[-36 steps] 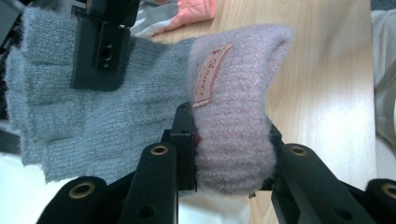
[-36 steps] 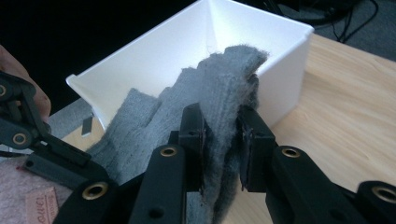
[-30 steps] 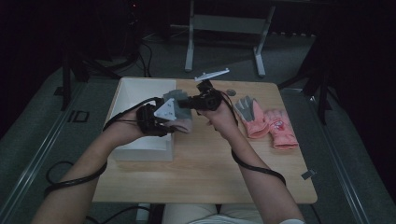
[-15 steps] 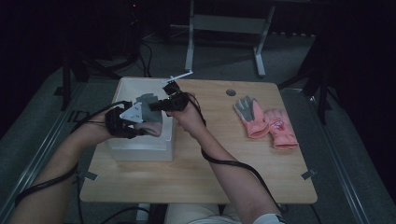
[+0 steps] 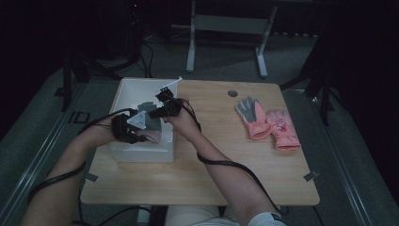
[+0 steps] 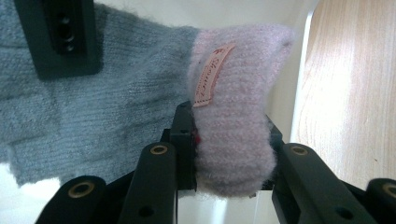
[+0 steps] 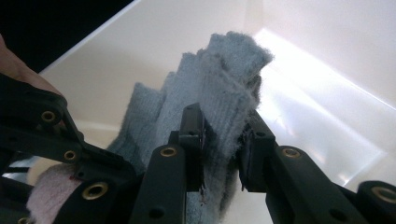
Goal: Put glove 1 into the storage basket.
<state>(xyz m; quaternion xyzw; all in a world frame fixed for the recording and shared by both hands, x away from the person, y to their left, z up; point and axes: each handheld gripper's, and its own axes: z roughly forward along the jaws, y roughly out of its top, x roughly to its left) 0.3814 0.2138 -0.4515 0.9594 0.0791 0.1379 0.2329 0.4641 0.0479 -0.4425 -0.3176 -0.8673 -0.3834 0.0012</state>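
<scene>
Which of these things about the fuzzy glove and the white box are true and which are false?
1. Both grippers are clamped on one knitted glove. True: the left gripper pinches its pink cuff, the right gripper its grey finger end.
2. The glove is held over the white box. True.
3. The glove lies flat on the wooden table. False: it hangs between the two grippers, above the box.
4. A pair of pink and grey gloves lies on the table to the right. True.
5. The left gripper's jaws are wide open and empty. False: they are shut on the pink cuff.
</scene>
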